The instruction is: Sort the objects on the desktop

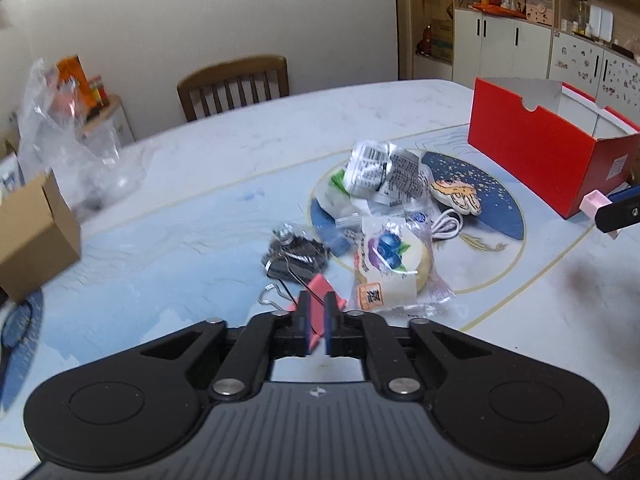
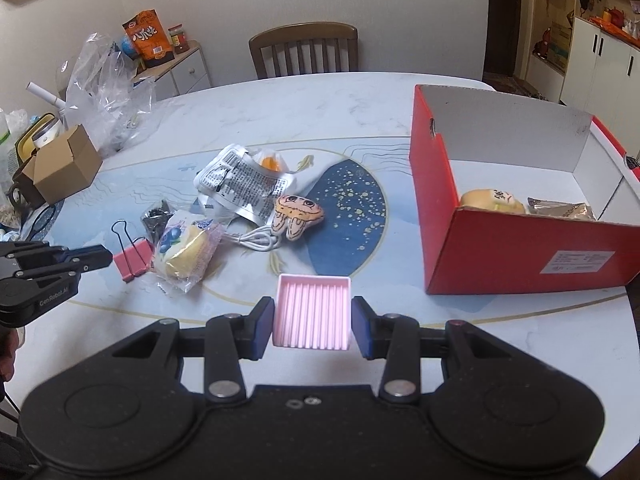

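My left gripper (image 1: 316, 326) is shut, its tips at the pink binder clip (image 1: 325, 291) on the table; whether it grips the clip I cannot tell. In the right wrist view the clip (image 2: 132, 261) lies just right of that gripper (image 2: 90, 258). My right gripper (image 2: 313, 322) holds a pink ribbed tray (image 2: 313, 312) between its jaws, left of the red box (image 2: 516, 248). A blueberry bread pack (image 2: 184, 250), silver pouches (image 2: 240, 184), a plush charm (image 2: 297, 214), a white cable (image 2: 256, 240) and a black packet (image 2: 156, 216) lie mid-table.
The red box holds a bun (image 2: 492, 200) and a brown packet (image 2: 560, 209). A brown carton (image 2: 64, 164) and a clear plastic bag (image 2: 104, 92) stand at the left. A wooden chair (image 2: 304, 50) is behind the table.
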The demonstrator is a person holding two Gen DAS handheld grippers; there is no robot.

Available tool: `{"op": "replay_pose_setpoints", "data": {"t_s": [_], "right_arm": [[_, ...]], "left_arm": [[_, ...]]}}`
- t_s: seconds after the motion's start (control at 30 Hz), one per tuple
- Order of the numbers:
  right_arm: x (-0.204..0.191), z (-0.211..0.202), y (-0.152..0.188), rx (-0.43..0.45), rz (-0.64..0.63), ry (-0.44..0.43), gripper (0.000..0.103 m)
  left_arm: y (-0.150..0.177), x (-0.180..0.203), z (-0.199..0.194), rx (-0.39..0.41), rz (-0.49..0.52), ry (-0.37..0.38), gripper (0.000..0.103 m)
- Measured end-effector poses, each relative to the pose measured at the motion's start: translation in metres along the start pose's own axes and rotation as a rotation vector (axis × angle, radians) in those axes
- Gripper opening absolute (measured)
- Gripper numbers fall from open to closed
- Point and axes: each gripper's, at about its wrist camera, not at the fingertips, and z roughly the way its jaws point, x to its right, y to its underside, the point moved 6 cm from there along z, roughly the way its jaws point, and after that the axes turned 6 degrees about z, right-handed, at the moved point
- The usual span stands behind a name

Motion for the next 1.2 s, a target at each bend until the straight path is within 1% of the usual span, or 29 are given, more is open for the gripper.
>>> {"op": "replay_pose_setpoints", "data": {"t_s": [0.03, 0.07, 0.1, 0.13, 0.27, 0.33, 0.37, 0.4, 0.47, 0.5, 0.53, 0.57, 0.63, 0.67, 0.7, 0.73, 0.77, 0.8, 0.87, 0.97, 1.03, 1.2], "right_arm": [[0.001, 0.000, 0.000, -0.001, 0.000, 0.000, 0.040], [0.001, 0.000, 0.000, -0.002, -0.002, -0.001, 0.040], [0.001, 0.000, 0.000, -0.003, -0.003, -0.002, 0.040], [0.002, 0.000, 0.000, -0.003, -0.004, -0.002, 0.040], [0.003, -0.001, 0.002, -0.009, -0.004, 0.000, 0.040], [0.004, -0.001, 0.005, -0.014, 0.002, 0.005, 0.040], [0.005, -0.001, 0.006, -0.015, 0.005, 0.009, 0.040], [0.005, -0.001, 0.007, -0.016, 0.008, 0.011, 0.040], [0.005, -0.002, 0.009, -0.018, 0.012, 0.016, 0.040], [0.006, -0.002, 0.009, -0.018, 0.014, 0.018, 0.040], [0.006, -0.002, 0.010, -0.018, 0.015, 0.020, 0.040], [0.006, -0.002, 0.010, -0.017, 0.016, 0.022, 0.040], [0.005, -0.003, 0.010, -0.015, 0.017, 0.024, 0.040], [0.005, -0.003, 0.010, -0.014, 0.018, 0.026, 0.040], [0.005, -0.003, 0.010, -0.014, 0.019, 0.027, 0.040], [0.005, -0.003, 0.010, -0.014, 0.019, 0.029, 0.040], [0.004, -0.003, 0.010, -0.014, 0.019, 0.029, 0.040], [0.005, -0.003, 0.010, -0.014, 0.019, 0.029, 0.040], [0.005, -0.003, 0.009, -0.012, 0.018, 0.031, 0.040], [0.005, -0.003, 0.006, -0.007, 0.017, 0.030, 0.040], [0.004, -0.003, 0.004, -0.004, 0.015, 0.027, 0.040], [0.005, -0.003, -0.003, 0.006, 0.010, 0.020, 0.040]], "left_arm": [[-0.001, -0.001, 0.002, -0.003, 0.001, -0.002, 0.024], [-0.003, -0.002, 0.005, -0.007, 0.001, -0.003, 0.049], [-0.004, -0.004, 0.010, -0.012, 0.003, -0.002, 0.064], [-0.005, -0.007, 0.013, -0.008, 0.000, -0.010, 0.077], [-0.008, -0.018, 0.026, 0.004, -0.034, -0.015, 0.076], [-0.009, -0.022, 0.034, 0.000, -0.042, -0.031, 0.076], [-0.009, -0.024, 0.037, -0.006, -0.053, -0.037, 0.074], [-0.010, -0.025, 0.040, -0.009, -0.067, -0.028, 0.071], [-0.009, -0.024, 0.046, -0.026, -0.080, -0.004, 0.057], [-0.008, -0.023, 0.049, -0.036, -0.077, 0.000, 0.053], [-0.007, -0.022, 0.051, -0.042, -0.075, 0.002, 0.045], [-0.006, -0.022, 0.052, -0.049, -0.076, 0.003, 0.040], [-0.005, -0.023, 0.055, -0.054, -0.095, 0.010, 0.037], [-0.005, -0.023, 0.056, -0.056, -0.104, 0.015, 0.032], [-0.005, -0.023, 0.056, -0.061, -0.112, 0.021, 0.030], [-0.004, -0.023, 0.057, -0.063, -0.117, 0.024, 0.023], [-0.005, -0.023, 0.056, -0.062, -0.123, 0.024, 0.020], [-0.005, -0.024, 0.054, -0.058, -0.130, 0.027, 0.019], [-0.007, -0.024, 0.051, -0.047, -0.138, 0.029, 0.012], [-0.012, -0.024, 0.046, -0.034, -0.141, 0.035, 0.005], [-0.013, -0.024, 0.043, -0.030, -0.154, 0.044, 0.005], [-0.020, -0.025, 0.025, 0.009, -0.177, 0.054, 0.005]]}}
